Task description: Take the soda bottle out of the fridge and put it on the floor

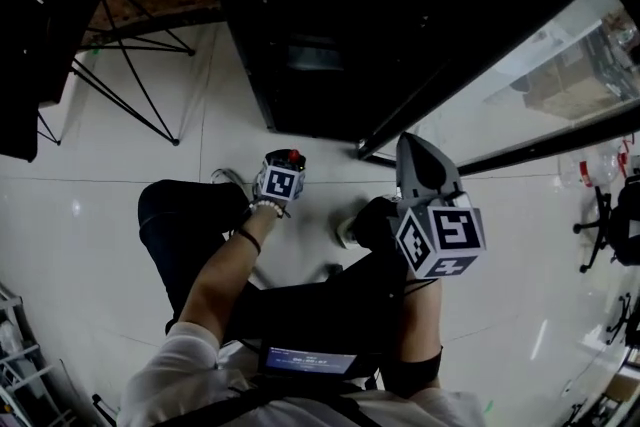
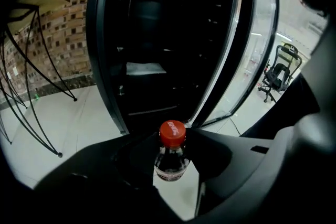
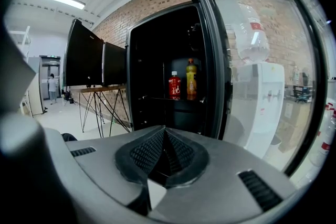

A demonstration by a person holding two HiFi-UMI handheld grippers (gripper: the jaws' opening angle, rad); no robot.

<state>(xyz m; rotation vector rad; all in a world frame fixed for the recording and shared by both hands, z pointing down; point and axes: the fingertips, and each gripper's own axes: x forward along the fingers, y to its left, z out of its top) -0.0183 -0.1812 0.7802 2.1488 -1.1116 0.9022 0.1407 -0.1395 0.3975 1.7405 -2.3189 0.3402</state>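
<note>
The soda bottle (image 2: 171,157), clear with a red cap (image 2: 172,132), stands upright between the jaws of my left gripper (image 2: 170,145), which is shut on its neck. From the head view the cap (image 1: 295,156) peeks out beyond the left gripper (image 1: 281,177), low over the white tile floor (image 1: 130,175) in front of the open black fridge (image 1: 330,45). Whether the bottle's base touches the floor is hidden. My right gripper (image 1: 416,153) hangs further right beside the glass door (image 1: 540,65), its jaws (image 3: 165,148) shut on nothing.
A red bottle (image 3: 175,85) and a yellow bottle (image 3: 191,78) stand on a fridge shelf. A table on black wire legs (image 1: 130,65) stands left of the fridge. A water dispenser (image 3: 262,107) shows behind the glass door, an office chair (image 1: 610,225) at far right.
</note>
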